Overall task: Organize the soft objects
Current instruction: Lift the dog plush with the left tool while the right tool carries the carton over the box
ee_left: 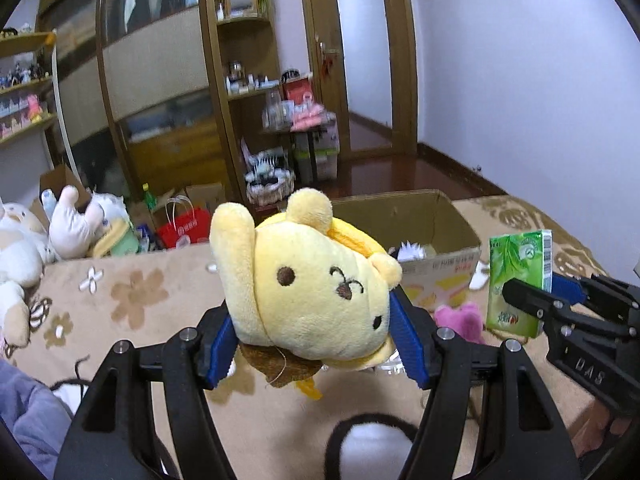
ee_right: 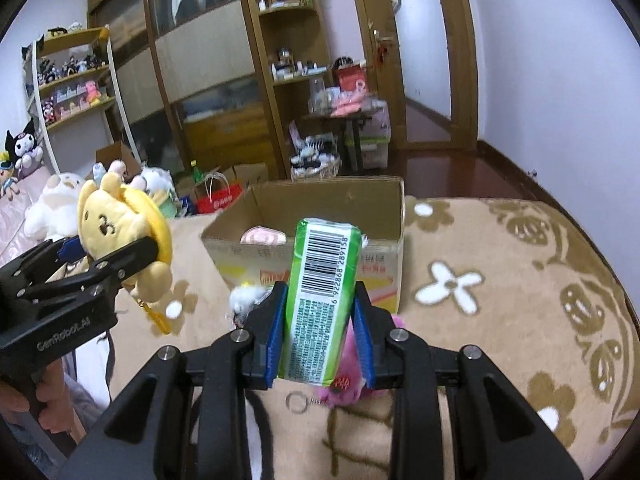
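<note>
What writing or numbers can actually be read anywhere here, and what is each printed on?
"6 922868 289158": barcode on the green tissue pack.
"GenRobot.AI": body of the left gripper.
"DAS": body of the right gripper.
Fine print on the pack and red print on the cardboard box: too small or blurred.
</note>
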`<state>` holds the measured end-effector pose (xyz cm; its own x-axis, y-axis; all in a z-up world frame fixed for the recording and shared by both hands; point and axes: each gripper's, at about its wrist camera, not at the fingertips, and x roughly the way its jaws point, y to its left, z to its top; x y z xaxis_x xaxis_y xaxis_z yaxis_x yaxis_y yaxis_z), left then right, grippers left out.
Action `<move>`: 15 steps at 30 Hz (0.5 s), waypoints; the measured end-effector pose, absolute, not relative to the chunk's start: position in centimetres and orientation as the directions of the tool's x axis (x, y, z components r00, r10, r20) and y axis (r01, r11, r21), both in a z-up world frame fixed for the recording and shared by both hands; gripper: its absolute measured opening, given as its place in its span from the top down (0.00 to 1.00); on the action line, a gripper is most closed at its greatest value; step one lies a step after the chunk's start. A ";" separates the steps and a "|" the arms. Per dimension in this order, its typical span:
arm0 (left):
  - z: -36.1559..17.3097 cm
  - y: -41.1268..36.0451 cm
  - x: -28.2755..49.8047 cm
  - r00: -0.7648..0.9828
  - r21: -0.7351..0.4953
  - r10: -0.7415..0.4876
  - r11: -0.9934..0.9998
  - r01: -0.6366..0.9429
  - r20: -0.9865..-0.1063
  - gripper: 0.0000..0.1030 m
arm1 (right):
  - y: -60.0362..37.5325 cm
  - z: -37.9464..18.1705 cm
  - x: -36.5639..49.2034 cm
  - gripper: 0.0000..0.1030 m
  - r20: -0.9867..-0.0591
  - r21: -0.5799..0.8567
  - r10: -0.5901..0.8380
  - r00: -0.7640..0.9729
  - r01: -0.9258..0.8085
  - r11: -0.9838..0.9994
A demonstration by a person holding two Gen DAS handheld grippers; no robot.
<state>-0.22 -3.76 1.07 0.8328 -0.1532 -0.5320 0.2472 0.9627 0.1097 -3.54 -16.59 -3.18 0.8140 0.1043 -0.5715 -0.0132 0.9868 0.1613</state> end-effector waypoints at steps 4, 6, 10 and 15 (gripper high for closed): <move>2.0 -4.0 0.1 0.856 0.137 -0.153 0.959 0.250 -0.493 0.35 | -17.1 -2.0 -2.9 0.69 -0.541 0.162 0.098 0.836 -0.010 0.987; 2.4 -4.2 0.5 0.866 0.147 -0.154 0.957 0.251 -0.476 0.35 | -17.3 -1.6 -2.6 0.69 -0.530 0.158 0.094 0.842 -0.011 0.987; 3.1 -4.7 1.3 0.878 0.151 -0.165 0.954 0.257 -0.450 0.35 | -17.5 -0.7 -1.4 0.69 -0.509 0.143 0.086 0.856 -0.015 0.990; 3.6 -5.3 2.7 0.888 0.159 -0.174 0.952 0.263 -0.426 0.35 | -17.8 -0.1 0.0 0.69 -0.487 0.132 0.080 0.870 -0.018 0.991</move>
